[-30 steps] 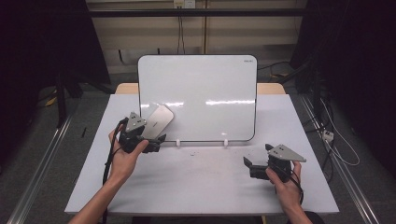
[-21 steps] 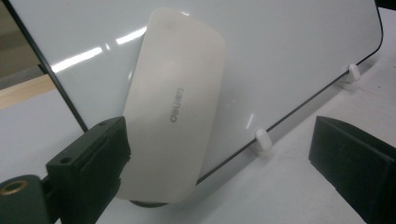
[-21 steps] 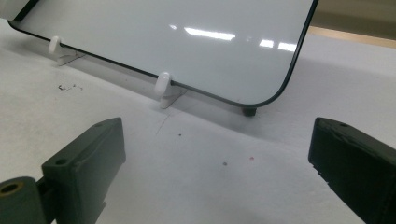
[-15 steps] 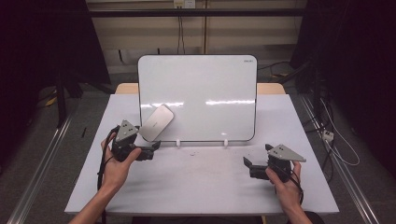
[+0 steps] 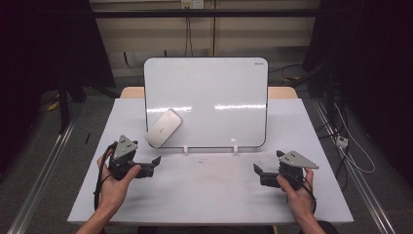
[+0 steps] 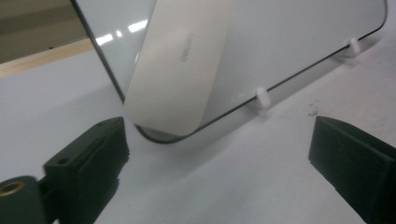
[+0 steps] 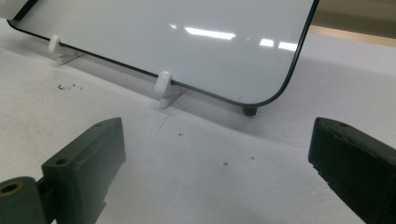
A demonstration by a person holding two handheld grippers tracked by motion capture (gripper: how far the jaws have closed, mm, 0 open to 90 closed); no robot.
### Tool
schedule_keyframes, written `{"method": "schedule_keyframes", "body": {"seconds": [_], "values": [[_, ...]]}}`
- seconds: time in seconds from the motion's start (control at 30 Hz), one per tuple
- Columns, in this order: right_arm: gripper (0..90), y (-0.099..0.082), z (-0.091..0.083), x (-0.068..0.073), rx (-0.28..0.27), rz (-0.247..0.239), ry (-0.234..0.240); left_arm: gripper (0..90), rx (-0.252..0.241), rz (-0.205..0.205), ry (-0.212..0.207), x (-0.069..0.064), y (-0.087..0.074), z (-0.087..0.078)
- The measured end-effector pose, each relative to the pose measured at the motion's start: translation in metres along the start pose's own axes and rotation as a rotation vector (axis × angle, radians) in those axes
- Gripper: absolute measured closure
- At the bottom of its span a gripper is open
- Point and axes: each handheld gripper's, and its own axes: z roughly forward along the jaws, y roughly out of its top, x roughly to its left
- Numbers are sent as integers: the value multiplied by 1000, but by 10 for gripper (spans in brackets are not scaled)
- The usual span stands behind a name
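On the whiteboard's (image 5: 214, 97) lower left corner, the eraser (image 5: 163, 128) lay flat. I held my left gripper (image 5: 155, 166) just below it, jaws wide and empty; my right gripper (image 5: 256, 173) was likewise wide.

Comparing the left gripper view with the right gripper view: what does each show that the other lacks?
Left gripper view: a pale oblong eraser lying flat against the whiteboard near its lower corner, with a strip of wooden edge beyond the table. Right gripper view: the board's opposite lower corner with a small black foot, and dark specks on the table. Both share the upright whiteboard, two white clips at its bottom edge, the white table, and two black jaws standing wide apart with nothing between them.
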Motion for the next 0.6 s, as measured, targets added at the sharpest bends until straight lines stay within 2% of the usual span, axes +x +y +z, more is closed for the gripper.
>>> {"method": "schedule_keyframes", "body": {"seconds": [0.07,0.1,0.17,0.37,0.43,0.53,0.6], "values": [[38,0,0,0,0,0,0,44,0,22,24,-3,-4,-2],[38,0,0,0,0,0,0,42,-2,21,16,-4,-6,-2],[38,0,0,0,1,2,-1,48,0,0,2,-4,-11,-3],[38,0,0,0,1,2,-1,49,14,-12,19,-4,-25,-3],[39,0,0,0,2,2,-3,50,6,-12,35,-3,-28,-3],[39,0,0,0,3,3,-2,48,-26,-45,41,1,-35,-2],[39,-1,0,0,5,2,-4,48,-23,-32,46,3,-36,-2]]}}
